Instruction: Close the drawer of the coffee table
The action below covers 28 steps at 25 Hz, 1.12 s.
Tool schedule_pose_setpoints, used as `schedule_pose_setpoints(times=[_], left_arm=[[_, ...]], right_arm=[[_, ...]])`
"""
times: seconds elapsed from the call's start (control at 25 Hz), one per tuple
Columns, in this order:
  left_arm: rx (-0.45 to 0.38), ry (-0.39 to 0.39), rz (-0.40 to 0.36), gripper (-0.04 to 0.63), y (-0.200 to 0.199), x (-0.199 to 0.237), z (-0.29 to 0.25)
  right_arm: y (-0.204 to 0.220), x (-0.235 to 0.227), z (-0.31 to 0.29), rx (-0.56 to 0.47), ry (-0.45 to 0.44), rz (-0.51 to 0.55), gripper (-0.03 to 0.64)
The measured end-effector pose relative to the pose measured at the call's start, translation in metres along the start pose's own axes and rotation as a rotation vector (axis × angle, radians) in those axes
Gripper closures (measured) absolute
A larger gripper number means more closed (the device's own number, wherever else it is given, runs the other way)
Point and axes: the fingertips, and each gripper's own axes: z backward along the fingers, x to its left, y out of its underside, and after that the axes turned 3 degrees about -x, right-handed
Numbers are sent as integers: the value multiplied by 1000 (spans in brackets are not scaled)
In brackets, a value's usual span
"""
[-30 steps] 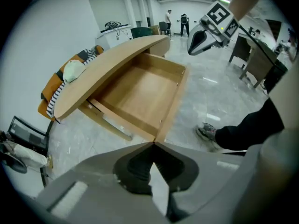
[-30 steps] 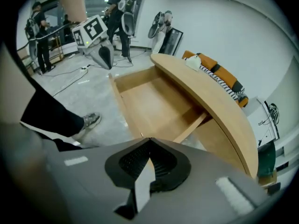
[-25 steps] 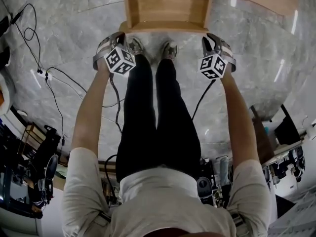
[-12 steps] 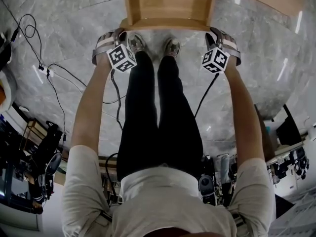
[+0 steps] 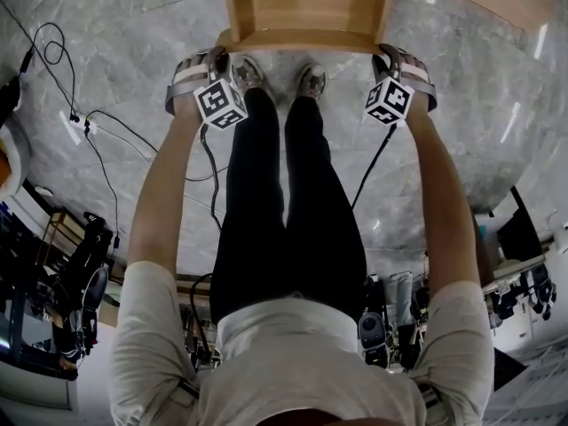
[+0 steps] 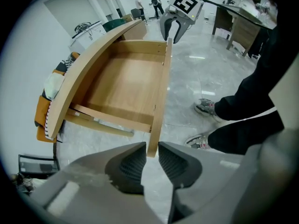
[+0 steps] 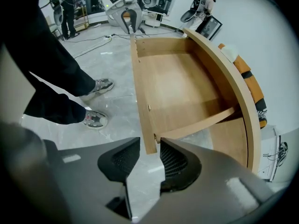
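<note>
As jaws open, left tool [image 6: 150, 158] and right tool [image 7: 150, 158] straddle one drawer front [image 6: 162, 83].

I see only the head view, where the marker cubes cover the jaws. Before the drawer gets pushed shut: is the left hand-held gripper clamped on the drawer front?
Observer: No. On the left hand-held gripper the jaws have just been opening; one end of the drawer front stands between them, pads not pressing.
Operator: And the right?
Observer: On the right hand-held gripper the jaws have also just been opening, wider, and straddle the other end unclamped.
</note>
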Motion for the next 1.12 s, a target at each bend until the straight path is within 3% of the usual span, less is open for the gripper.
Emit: schedule_pose_setpoints(times=[0.16,0.6,1.12], left_arm=[[2,23,12,497,-4,1,-6],[75,26,-120,497,-3,3,-17],[59,74,-67,499,-9,6,16]], right_arm=[[0,-3,-3,8,2,13,477],[-3,-2,1,21,20,145,538],[-3,-5,37,31,-50,178,545]])
